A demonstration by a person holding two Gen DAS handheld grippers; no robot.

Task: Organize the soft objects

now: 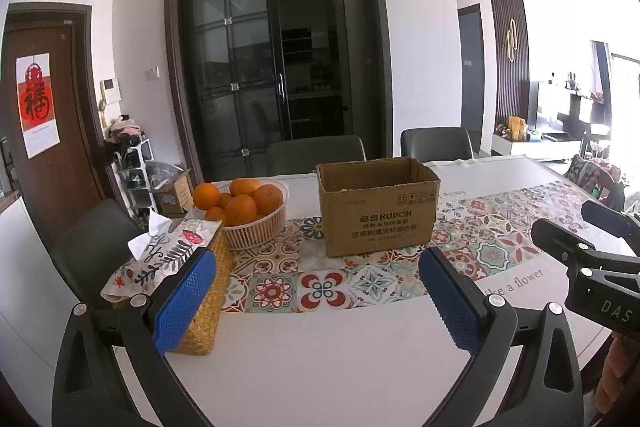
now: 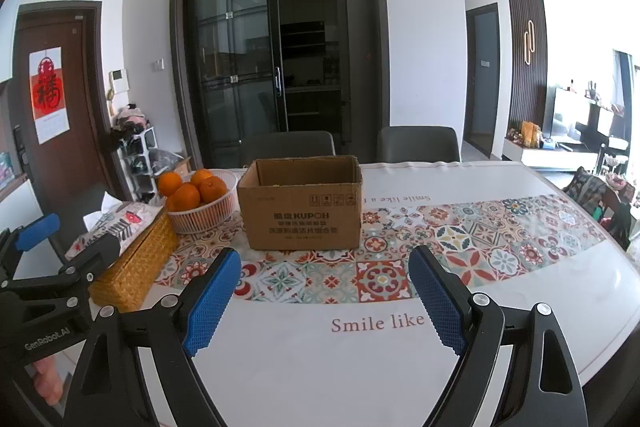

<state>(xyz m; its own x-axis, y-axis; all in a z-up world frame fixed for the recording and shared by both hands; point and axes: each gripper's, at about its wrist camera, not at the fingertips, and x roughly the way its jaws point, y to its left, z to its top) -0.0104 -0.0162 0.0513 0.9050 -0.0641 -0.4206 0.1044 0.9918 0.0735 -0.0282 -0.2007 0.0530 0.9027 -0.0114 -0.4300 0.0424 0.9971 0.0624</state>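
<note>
Both tools, left tool [image 1: 318, 301] and right tool [image 2: 326, 301], gape empty; soft stuff maybe inside the cardboard box [image 2: 302, 205], can't tell; light, squishy, pinch mid-body.

Left gripper [image 1: 316, 291]: jaws spread wide, blue pads empty, above the table's near edge.
Right gripper [image 1: 576, 239]: black body entering at the right edge; jaws not readable.
Cardboard box [image 1: 378, 213]: open-topped, standing mid-table on the patterned runner [image 1: 320, 287].
Basket of oranges [image 1: 250, 215]: white, just left of the box, apart from it.
Woven tissue box [image 1: 200, 307]: near the table's left edge, beside the basket, with a floral cloth cover.
Table [image 1: 320, 367]: white.
</note>
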